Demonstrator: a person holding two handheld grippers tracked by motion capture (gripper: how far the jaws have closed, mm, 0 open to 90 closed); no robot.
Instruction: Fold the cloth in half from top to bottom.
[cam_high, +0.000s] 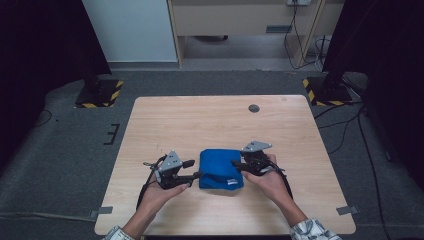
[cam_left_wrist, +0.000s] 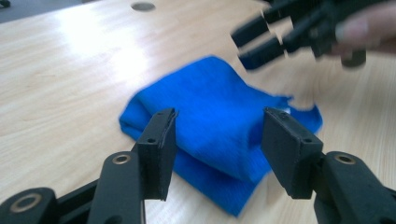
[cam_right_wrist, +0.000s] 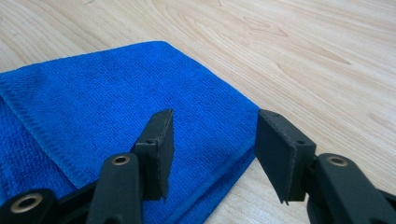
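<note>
The folded blue cloth (cam_right_wrist: 93, 107) looks like soft, matt terry (stitched hem visible); the table (cam_high: 210, 120) is smooth, light wood-grain, faintly glossy.

I'm seeing no readable text, brand, number or label anywhere. I'm spotting a small white tag (cam_high: 230, 182) at the near edge of the folded blue cloth (cam_high: 220, 167), but any print on it is too small and blurred for me to read. I'm also noting yellow-and-black hazard stripes (cam_high: 116, 95) on the stand bases beside the table; they are carrying no lettering.
</note>
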